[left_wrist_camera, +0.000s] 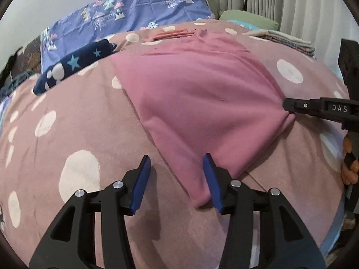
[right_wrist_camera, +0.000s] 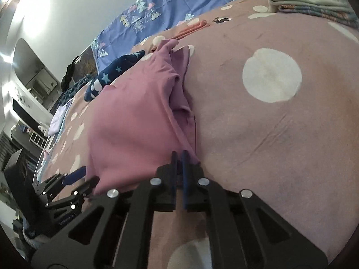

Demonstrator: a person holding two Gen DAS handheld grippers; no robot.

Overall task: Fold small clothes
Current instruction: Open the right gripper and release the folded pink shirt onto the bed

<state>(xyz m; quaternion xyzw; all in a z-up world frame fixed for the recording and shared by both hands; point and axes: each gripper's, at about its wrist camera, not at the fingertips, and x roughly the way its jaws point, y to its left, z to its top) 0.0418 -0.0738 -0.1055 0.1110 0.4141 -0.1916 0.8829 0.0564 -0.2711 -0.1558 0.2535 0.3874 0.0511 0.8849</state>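
A pink garment (left_wrist_camera: 197, 94) lies spread on the dotted mauve bedcover (left_wrist_camera: 67, 134); it also shows in the right wrist view (right_wrist_camera: 132, 116). My left gripper (left_wrist_camera: 177, 163) is open, its blue pads on either side of the garment's near corner, just above the bed. My right gripper (right_wrist_camera: 178, 154) is shut on the garment's right-hand corner; in the left wrist view it (left_wrist_camera: 289, 106) comes in from the right and pinches that corner. The left gripper (right_wrist_camera: 76, 174) shows open at the lower left of the right wrist view.
A folded navy star-print garment (left_wrist_camera: 74, 65) lies at the back left. A folded coral piece (left_wrist_camera: 170, 34) lies behind the pink garment. A stack of folded cloths (left_wrist_camera: 289, 41) sits at the back right. A blue tree-print sheet (left_wrist_camera: 134, 15) is at the bed's head.
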